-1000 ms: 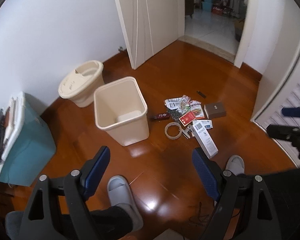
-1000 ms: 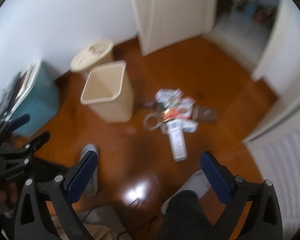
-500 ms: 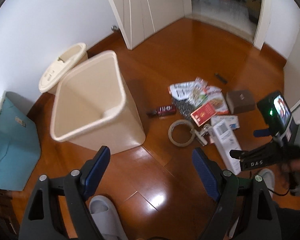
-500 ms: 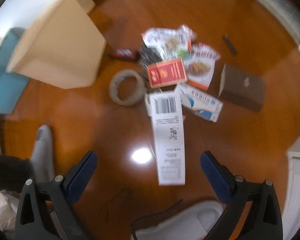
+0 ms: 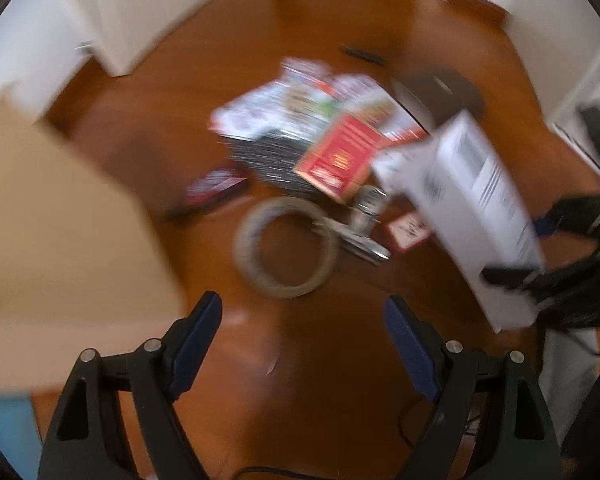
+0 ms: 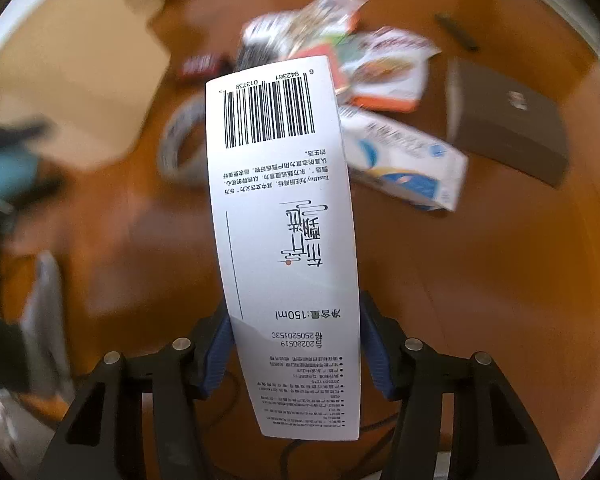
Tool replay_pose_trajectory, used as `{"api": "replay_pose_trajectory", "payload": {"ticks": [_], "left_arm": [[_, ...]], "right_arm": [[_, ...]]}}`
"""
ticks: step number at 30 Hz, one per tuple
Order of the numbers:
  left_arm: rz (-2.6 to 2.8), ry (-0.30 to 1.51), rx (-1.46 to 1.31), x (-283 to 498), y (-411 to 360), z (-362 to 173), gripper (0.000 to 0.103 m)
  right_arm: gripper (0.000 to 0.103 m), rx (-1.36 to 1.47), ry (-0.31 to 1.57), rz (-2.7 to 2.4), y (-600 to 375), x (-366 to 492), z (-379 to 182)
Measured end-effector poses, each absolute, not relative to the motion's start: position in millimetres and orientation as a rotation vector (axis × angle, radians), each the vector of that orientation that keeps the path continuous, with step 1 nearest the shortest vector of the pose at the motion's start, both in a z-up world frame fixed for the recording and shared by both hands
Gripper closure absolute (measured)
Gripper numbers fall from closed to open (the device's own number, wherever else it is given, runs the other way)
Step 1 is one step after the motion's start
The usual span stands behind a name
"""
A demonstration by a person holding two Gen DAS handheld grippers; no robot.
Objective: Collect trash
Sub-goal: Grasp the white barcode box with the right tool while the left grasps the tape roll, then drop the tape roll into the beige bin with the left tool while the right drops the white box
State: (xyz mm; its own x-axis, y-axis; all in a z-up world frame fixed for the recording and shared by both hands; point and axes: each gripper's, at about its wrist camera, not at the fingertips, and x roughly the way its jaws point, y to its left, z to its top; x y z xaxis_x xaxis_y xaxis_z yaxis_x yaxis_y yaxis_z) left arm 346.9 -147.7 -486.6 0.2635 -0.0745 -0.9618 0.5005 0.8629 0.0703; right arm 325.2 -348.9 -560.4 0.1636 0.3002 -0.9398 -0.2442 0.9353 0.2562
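A long white barcode box (image 6: 279, 200) sits between the blue pads of my right gripper (image 6: 293, 320), whose jaws are closing and press on its near end. In the left wrist view the same box (image 5: 472, 200) hangs tilted above the wooden floor. My left gripper (image 5: 302, 304) is open and holds nothing; it hovers just short of a tape roll (image 5: 245, 248). The beige bin (image 5: 59, 220) stands close at its left. Beyond lie a red box (image 5: 340, 156), wrappers (image 5: 283, 100) and a brown box (image 5: 440, 88).
A blue-and-white carton (image 6: 404, 160) and the brown box (image 6: 504, 120) lie right of the held box. A small dark red packet (image 5: 215, 186) rests by the bin. A grey slipper (image 6: 47, 300) is at the left. White door and walls border the far floor.
Both grippers have dropped close to the floor. The right jaws have come in from wide open onto the white box, which has come up off the floor. The left gripper has neared the tape roll.
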Motion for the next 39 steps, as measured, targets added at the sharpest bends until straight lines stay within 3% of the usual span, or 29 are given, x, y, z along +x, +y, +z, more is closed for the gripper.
{"api": "replay_pose_trajectory", "payload": {"ticks": [9, 11, 13, 16, 19, 22, 26, 31, 34, 39], "left_arm": [[-0.543, 1.369, 0.468, 367.9, -170.9, -553.8, 0.023], [-0.56, 1.393, 0.445, 373.2, -169.4, -561.0, 0.039], [-0.568, 1.426, 0.43, 375.5, -169.0, -569.3, 0.063], [-0.564, 1.416, 0.474, 373.5, -171.3, -574.8, 0.081], [-0.574, 1.409, 0.44, 374.9, -167.6, -572.3, 0.093], [-0.577, 1.393, 0.389, 374.5, -160.8, -564.9, 0.095], [-0.541, 1.321, 0.346, 367.2, -152.6, -522.5, 0.095], [-0.398, 1.137, 0.224, 355.2, -131.9, -397.2, 0.095], [-0.272, 1.002, 0.106, 353.1, -99.0, -317.9, 0.094], [-0.117, 0.943, 0.018, 355.7, -26.7, -260.8, 0.094]], "right_arm": [[0.043, 0.303, 1.272, 0.26, -400.0, 304.8, -553.8], [0.043, 0.325, 1.27, 0.256, -402.9, 305.5, -545.0], [0.043, 0.336, 1.253, 0.254, -404.7, 304.9, -540.0], [0.043, 0.356, 1.234, 0.253, -406.2, 298.6, -532.6], [0.043, 0.373, 1.221, 0.24, -413.8, 295.8, -528.3], [0.043, 0.386, 1.21, 0.227, -419.0, 294.1, -527.2], [0.043, 0.36, 1.174, 0.233, -422.3, 297.9, -511.5], [0.044, 0.291, 1.143, 0.253, -427.6, 306.9, -456.1], [0.044, 0.251, 1.094, 0.284, -421.1, 314.7, -394.7], [0.043, 0.195, 1.012, 0.388, -386.4, 319.7, -291.2]]}}
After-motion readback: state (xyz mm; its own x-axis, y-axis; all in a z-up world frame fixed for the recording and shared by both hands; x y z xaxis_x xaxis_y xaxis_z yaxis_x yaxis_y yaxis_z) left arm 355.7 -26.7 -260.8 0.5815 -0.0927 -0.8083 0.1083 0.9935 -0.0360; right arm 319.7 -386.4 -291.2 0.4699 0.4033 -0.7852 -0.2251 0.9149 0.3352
